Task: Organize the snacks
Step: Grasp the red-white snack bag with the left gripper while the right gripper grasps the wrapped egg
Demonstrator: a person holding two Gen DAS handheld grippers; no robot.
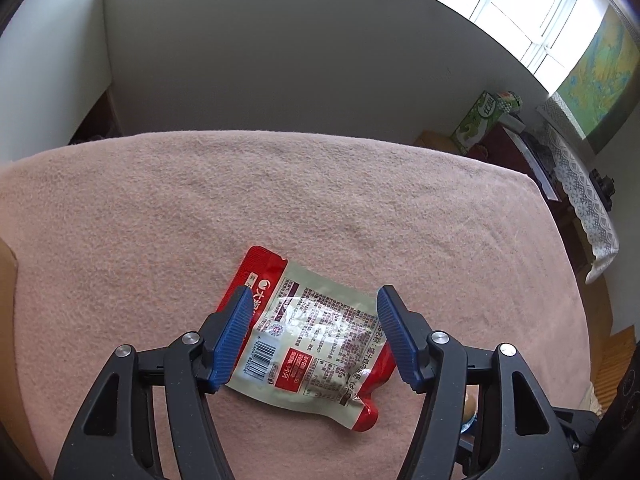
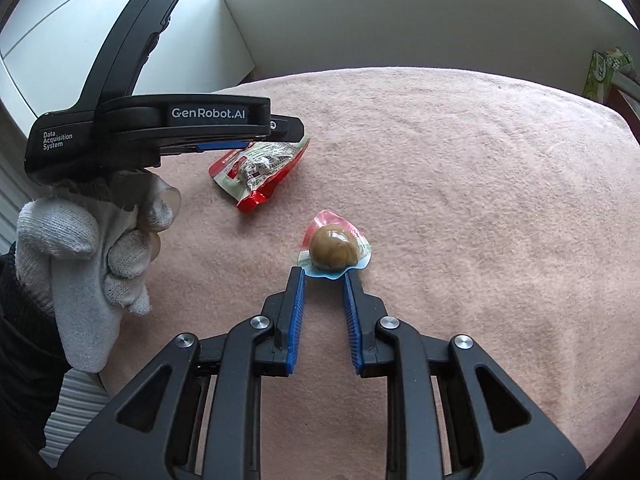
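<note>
On the pink blanket (image 1: pixel 320 200), the red-and-clear snack pouch (image 1: pixel 308 332) lies flat between the released pads of the left gripper (image 1: pixel 314 300). The right gripper (image 2: pixel 323 270) is clenched with nothing held, its tips just before the sealed pack holding a brown egg (image 2: pixel 334 250).

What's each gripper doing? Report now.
Left gripper: open, straddling the snack pouch.
Right gripper: closed, tips at the wrapped egg; grip cannot be told.

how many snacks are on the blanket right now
2: a red pouch lies flat under the open left gripper; a wrapped brown snack lies just ahead of the right gripper. Others may lie outside both views.
</note>
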